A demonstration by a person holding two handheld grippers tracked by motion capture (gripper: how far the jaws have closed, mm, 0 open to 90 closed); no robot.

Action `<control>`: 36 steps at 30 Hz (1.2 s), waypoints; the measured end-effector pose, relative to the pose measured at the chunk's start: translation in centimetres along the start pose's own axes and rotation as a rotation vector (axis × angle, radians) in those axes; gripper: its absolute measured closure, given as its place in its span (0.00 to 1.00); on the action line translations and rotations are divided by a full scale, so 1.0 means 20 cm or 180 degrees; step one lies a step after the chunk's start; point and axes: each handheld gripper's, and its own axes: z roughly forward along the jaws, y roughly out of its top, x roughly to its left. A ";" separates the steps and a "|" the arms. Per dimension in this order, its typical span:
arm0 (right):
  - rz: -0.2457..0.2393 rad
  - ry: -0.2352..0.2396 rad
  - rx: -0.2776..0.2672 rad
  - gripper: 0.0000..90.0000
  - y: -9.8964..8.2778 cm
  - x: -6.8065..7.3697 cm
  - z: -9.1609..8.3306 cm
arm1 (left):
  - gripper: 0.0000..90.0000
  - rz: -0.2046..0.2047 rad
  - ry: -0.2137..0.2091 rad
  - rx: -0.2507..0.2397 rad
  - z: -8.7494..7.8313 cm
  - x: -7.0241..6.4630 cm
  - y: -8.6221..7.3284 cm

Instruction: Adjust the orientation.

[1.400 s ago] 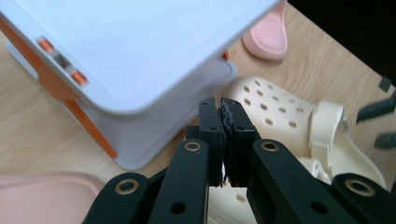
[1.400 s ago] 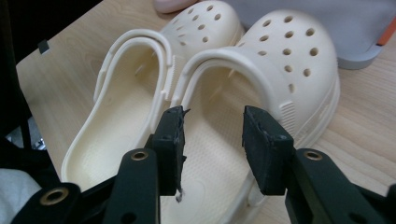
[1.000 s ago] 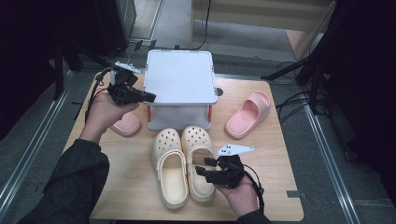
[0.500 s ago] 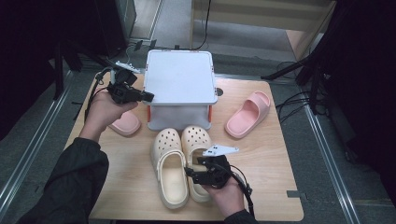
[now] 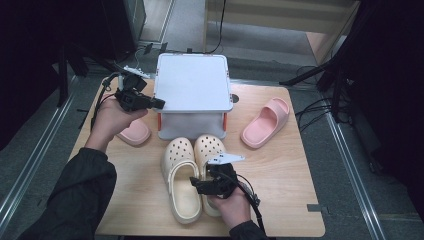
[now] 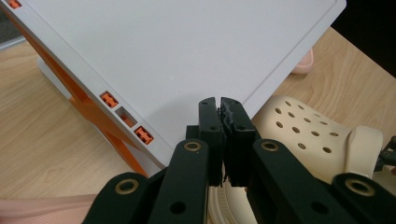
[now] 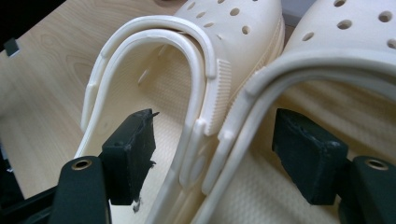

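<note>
Two cream clogs lie side by side at the table's front, the left clog (image 5: pixel 181 185) and the right clog (image 5: pixel 210 147). My right gripper (image 5: pixel 200 186) is open over their heel ends, its jaws having just been opening. In the right gripper view (image 7: pixel 215 144) one jaw sits inside the left clog (image 7: pixel 140 60) and the other inside the right clog (image 7: pixel 336 60). The two inner side walls stand between the pads, untouched. My left gripper (image 5: pixel 157 103) is shut with nothing in it, by the left edge of the white box lid (image 5: pixel 192 80). In the left gripper view (image 6: pixel 220 107) it hovers over the lid (image 6: pixel 187 46).
The white box has orange latches (image 6: pixel 108 99) and stands at the middle back of the wooden table (image 5: pixel 280 170). One pink slide (image 5: pixel 265 122) lies right of the box. Another pink slide (image 5: pixel 132 132) lies at its left, under my left hand. Cables trail past the table's far edge.
My right gripper has moved left and down onto the clogs' heel ends, and its jaws stand wider. The left hand and gripper have kept still.
</note>
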 end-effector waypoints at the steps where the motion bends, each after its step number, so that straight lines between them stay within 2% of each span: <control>1: -0.0006 -0.0015 0.0004 0.34 0.00 0.00 0.01 | 0.97 -0.0002 -0.0002 -0.0002 0.00 0.00 0.00; 6: 0.0011 -0.0079 0.0082 0.38 0.02 0.00 0.07 | 0.97 -0.0003 -0.0003 -0.0008 0.00 0.00 0.00; 10: 0.0025 -0.0169 0.0097 0.48 0.03 0.00 0.10 | 0.97 -0.0002 0.0005 -0.0009 0.00 0.00 0.00; 15: 0.0239 -0.0102 0.0119 0.58 0.03 -0.02 0.09 | 0.97 -0.0005 0.0012 -0.0016 0.00 0.00 0.00; 19: 0.0262 -0.0150 0.0140 0.65 0.03 -0.02 0.07 | 0.97 -0.0002 0.0025 -0.0009 0.00 -0.01 0.00; 24: 0.0164 -0.0234 0.0146 0.72 0.03 -0.01 0.05 | 0.97 -0.0011 0.0027 -0.0007 0.00 -0.01 0.00; 30: 0.0148 -0.0239 0.0204 0.73 0.05 -0.02 0.02 | 0.97 -0.0006 0.0026 -0.0009 0.00 -0.01 0.00; 36: 0.0132 -0.0139 0.0132 0.74 0.10 -0.02 -0.03 | 0.97 0.0003 0.0033 -0.0011 0.00 -0.01 0.00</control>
